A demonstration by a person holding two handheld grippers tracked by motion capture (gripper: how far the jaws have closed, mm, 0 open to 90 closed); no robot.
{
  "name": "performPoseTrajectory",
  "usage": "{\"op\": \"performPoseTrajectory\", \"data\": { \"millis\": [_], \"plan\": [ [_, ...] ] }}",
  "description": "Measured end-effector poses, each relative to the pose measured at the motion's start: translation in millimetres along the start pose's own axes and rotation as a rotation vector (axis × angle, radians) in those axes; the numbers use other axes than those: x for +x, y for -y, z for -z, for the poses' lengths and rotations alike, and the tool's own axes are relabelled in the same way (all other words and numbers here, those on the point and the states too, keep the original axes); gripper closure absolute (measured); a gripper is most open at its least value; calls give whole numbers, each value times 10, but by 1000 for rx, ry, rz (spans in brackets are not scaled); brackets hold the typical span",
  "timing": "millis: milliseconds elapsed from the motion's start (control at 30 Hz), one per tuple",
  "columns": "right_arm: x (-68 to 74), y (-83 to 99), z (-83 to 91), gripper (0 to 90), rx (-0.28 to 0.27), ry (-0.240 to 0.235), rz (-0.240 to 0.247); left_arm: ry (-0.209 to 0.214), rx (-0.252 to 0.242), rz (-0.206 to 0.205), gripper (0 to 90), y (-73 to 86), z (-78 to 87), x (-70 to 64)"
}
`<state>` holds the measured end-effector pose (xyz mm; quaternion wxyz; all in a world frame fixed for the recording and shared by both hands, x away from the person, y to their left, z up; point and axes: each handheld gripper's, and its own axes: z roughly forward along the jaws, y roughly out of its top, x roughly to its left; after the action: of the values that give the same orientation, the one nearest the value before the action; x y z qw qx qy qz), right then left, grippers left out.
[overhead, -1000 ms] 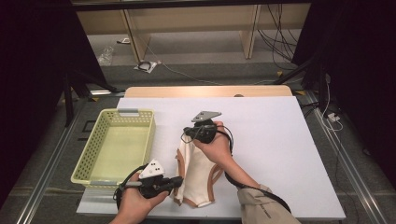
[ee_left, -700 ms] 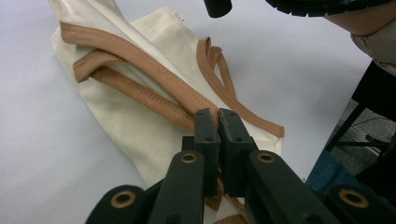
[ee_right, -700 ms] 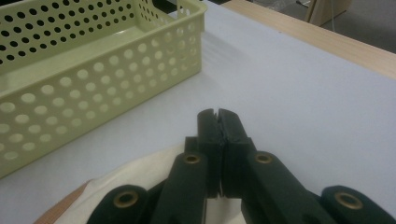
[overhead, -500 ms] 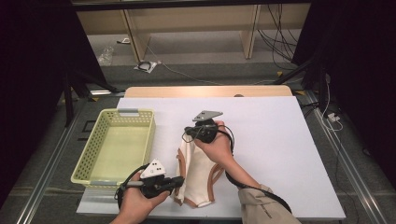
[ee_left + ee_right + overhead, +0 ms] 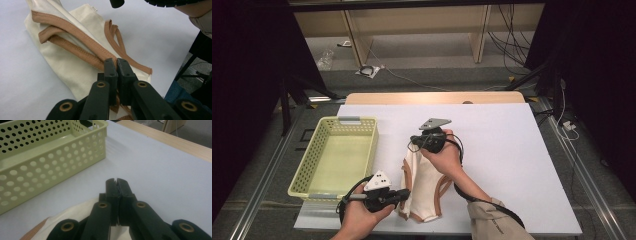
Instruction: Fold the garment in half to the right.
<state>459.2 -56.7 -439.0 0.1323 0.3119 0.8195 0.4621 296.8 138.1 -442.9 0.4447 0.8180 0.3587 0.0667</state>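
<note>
The garment (image 5: pixel 72 60) is matt cream woven cloth, edged with tan binding tape (image 5: pixel 82 42) whose rows of stitching stand out and give it a slightly rougher face than the smooth cloth beside it. Left of the garment, the basket (image 5: pixel 312 170) is pale yellow-green plastic with a faint sheen, its walls punched through with round holes, and the table cover (image 5: pixel 512 150) under the garment is smooth, matt white, with a bare light wood edge (image 5: pixel 432 98) along its far side. The jaws of the left gripper (image 5: pixel 116 65) and right gripper (image 5: pixel 116 185) are matt black plastic with brass-coloured metal eyelets (image 5: pixel 101 84) at the pivots.
</note>
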Motion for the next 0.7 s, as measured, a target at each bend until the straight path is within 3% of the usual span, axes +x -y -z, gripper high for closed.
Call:
{"op": "performPoseTrajectory", "data": {
  "millis": [700],
  "plan": [
    [-22, 17, 17, 894, 2, 9, -4, 4, 1, -5, 866, -24, -44, -23]
  ]
}}
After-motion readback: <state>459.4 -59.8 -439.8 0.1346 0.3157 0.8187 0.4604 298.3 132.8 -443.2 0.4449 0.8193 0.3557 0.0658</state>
